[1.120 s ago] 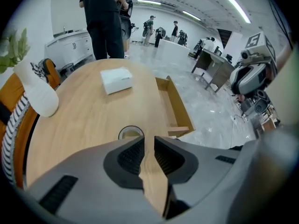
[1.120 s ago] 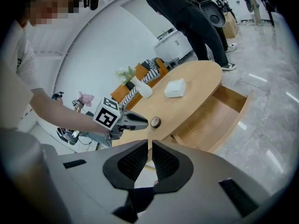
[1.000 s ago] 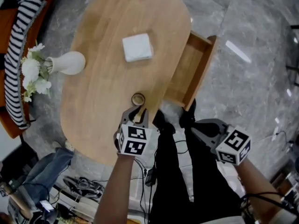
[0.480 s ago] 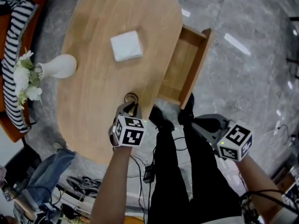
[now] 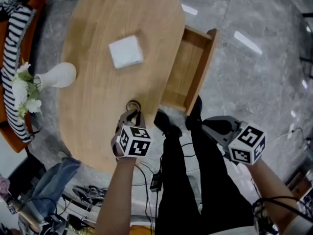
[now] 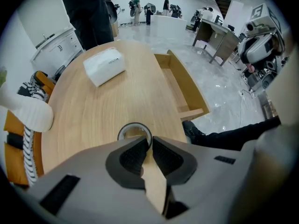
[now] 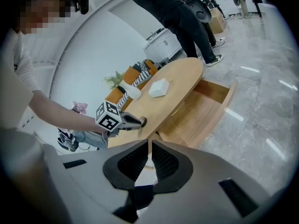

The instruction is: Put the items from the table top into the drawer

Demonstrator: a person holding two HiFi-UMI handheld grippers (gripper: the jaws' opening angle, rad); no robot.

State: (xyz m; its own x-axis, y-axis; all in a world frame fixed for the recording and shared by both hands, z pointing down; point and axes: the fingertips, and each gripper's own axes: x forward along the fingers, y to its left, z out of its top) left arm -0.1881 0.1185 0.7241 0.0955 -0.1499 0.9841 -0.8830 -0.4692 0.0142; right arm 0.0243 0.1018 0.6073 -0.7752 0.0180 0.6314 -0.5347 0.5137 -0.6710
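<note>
A small tape roll (image 5: 133, 105) lies flat near the front edge of the oval wooden table (image 5: 98, 97). My left gripper (image 5: 132, 114) points straight down over it. Its jaws have just been closing and now pinch the roll's near rim (image 6: 134, 130), so it is shut on the roll. A white tissue pack (image 5: 125, 52) lies further back on the table (image 6: 104, 65). The open wooden drawer (image 5: 188, 70) juts out at the table's right side. My right gripper (image 5: 211, 127) hangs off the table, above the person's legs, jaws shut and holding nothing.
A white vase (image 5: 56, 76) with white flowers lies on its side at the table's left edge. A striped cloth hangs over an orange chair (image 5: 12, 58) at far left. The person's black shoes (image 5: 166, 124) stand just below the drawer's front. Cables lie on the grey floor.
The left gripper's jaws have closed onto the tape roll's rim, which stood between open jaws a second ago. The right gripper has drifted slightly. The tissue pack and drawer have not moved.
</note>
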